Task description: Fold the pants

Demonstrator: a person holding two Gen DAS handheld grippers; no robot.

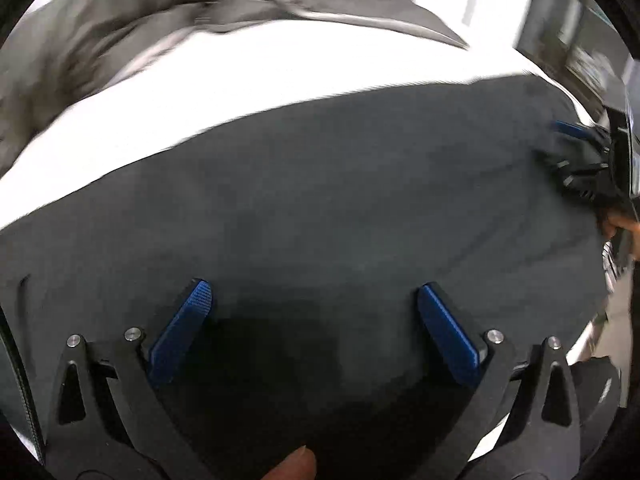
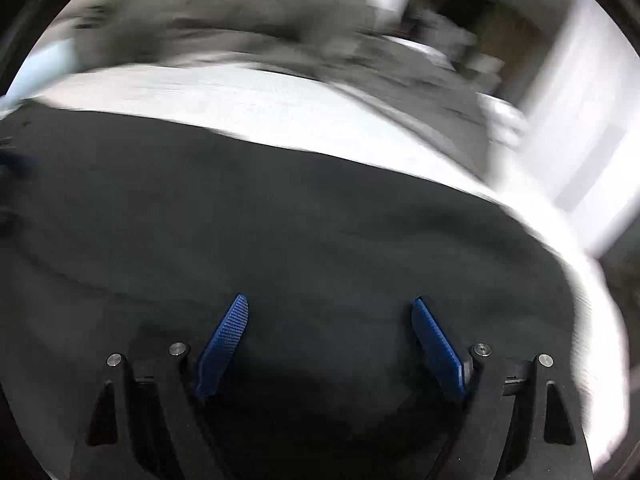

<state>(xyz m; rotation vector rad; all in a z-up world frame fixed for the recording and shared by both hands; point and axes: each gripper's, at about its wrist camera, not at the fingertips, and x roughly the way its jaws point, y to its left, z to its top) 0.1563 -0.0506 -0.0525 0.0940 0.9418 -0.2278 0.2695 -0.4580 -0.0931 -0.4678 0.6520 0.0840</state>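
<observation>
Pants point(image 1: 320, 200), dark grey, lie spread flat on a white surface point(image 1: 240, 92), directly beneath and ahead of both tongs. Left tongs point(image 1: 314, 292): jaws stand wide apart above the fabric, blue pads point(image 1: 182, 328) clear of it, nothing between them. Right tongs point(image 2: 330, 304): jaws likewise spread wide over the pants, gripping nothing.

Left wrist view only: the right tongs point(image 1: 576, 160) appear at the far right edge of the garment, with part of a hand point(image 1: 618, 226) behind them; a fingertip point(image 1: 294, 466) shows at the bottom edge, behind the left jaws.

Right wrist view only: the garment's right-hand border, where the white surface point(image 2: 304, 120) curves past it, and blurred room furnishings point(image 2: 472, 32) beyond.

Both views: a heap of grey cloth point(image 1: 120, 40) lies on the white surface ahead of the tongs, apart from the pants; motion blur hides its detail.
</observation>
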